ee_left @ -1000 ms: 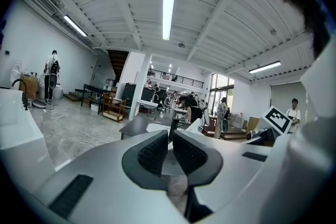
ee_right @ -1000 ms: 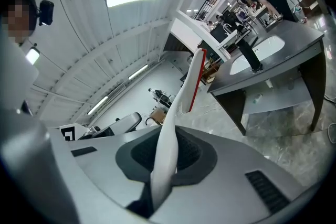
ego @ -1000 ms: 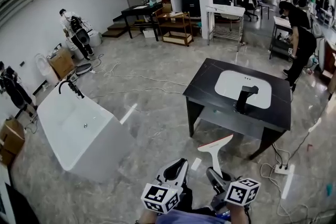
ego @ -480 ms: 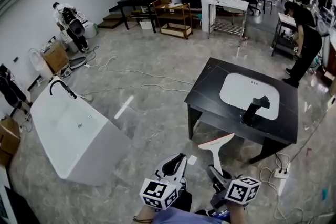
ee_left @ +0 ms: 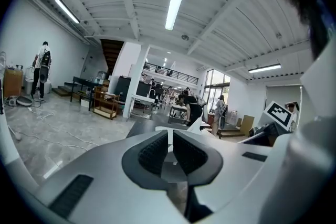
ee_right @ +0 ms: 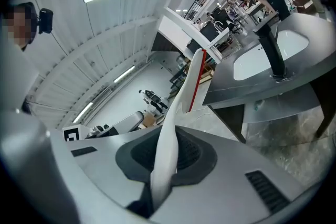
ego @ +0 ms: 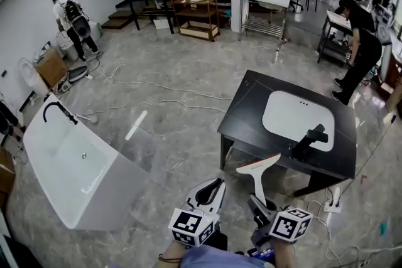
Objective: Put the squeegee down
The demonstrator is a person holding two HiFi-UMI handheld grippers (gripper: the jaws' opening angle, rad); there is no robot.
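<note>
Beside the glossy black counter's (ego: pixel 246 111) near edge, over marbled floor (ego: pixel 169 128), the right gripper (ego: pixel 254 203) holds a white T-shaped squeegee (ego: pixel 258 167). Left gripper (ee_left: pixel 169 150) view: ribbed pads (ee_left: pixel 154 152) nearly touching, empty. Right gripper view: ribbed pads clamp the smooth flat handle (ee_right: pixel 167 161); the blade (ee_right: pixel 195 80) is red-edged.

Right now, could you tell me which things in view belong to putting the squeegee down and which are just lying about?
Job: white red-edged squeegee; right gripper, shut on its handle; black table with white sink, probably the landing spot.
Lying about: white freestanding bathtub; white floor cables; white power strip.
</note>
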